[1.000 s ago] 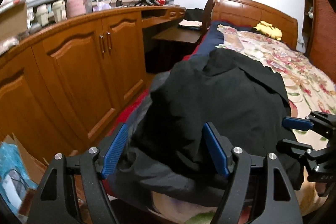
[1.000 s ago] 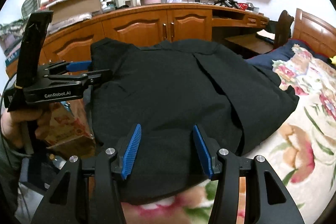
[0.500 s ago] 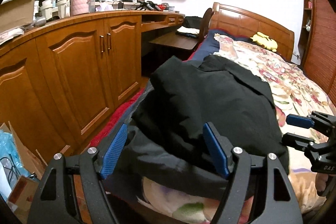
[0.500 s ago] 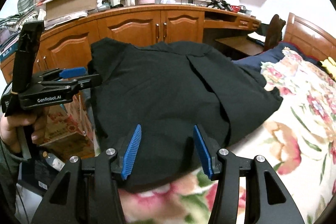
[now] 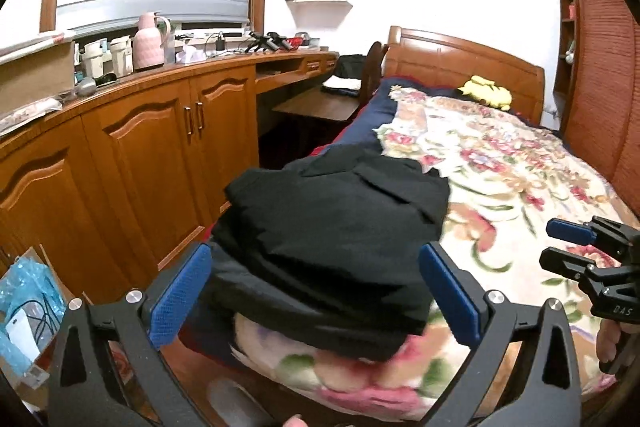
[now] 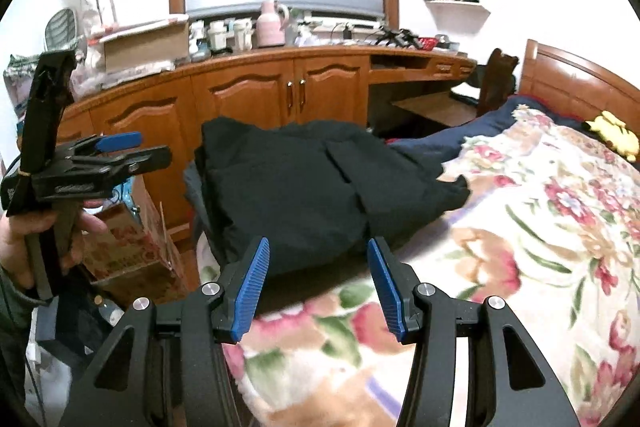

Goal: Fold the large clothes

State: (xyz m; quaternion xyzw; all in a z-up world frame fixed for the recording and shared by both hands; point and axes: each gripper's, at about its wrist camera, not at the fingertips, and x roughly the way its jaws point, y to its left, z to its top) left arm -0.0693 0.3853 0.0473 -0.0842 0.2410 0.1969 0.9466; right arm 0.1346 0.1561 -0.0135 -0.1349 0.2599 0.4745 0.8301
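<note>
A folded black garment (image 5: 332, 227) lies on the near left corner of the floral bedspread (image 5: 500, 179); it also shows in the right wrist view (image 6: 304, 187). My left gripper (image 5: 316, 291) is open and empty, held back above the garment's near edge. My right gripper (image 6: 318, 287) is open and empty, above the bedspread (image 6: 540, 227) just short of the garment. Each gripper shows in the other's view: the right one (image 5: 576, 247) at the right edge, the left one (image 6: 124, 151) at the left, over the gap beside the bed.
Wooden cabinets (image 5: 160, 147) run along the left of the bed with a narrow floor gap between. A cardboard box (image 6: 132, 251) and blue plastic bags (image 5: 24, 311) sit on the floor. A yellow plush toy (image 5: 486, 93) lies by the headboard (image 5: 460, 63).
Both grippers have pulled back and up from the garment, which now lies smaller and farther away on the bed. Both stay open and empty.
</note>
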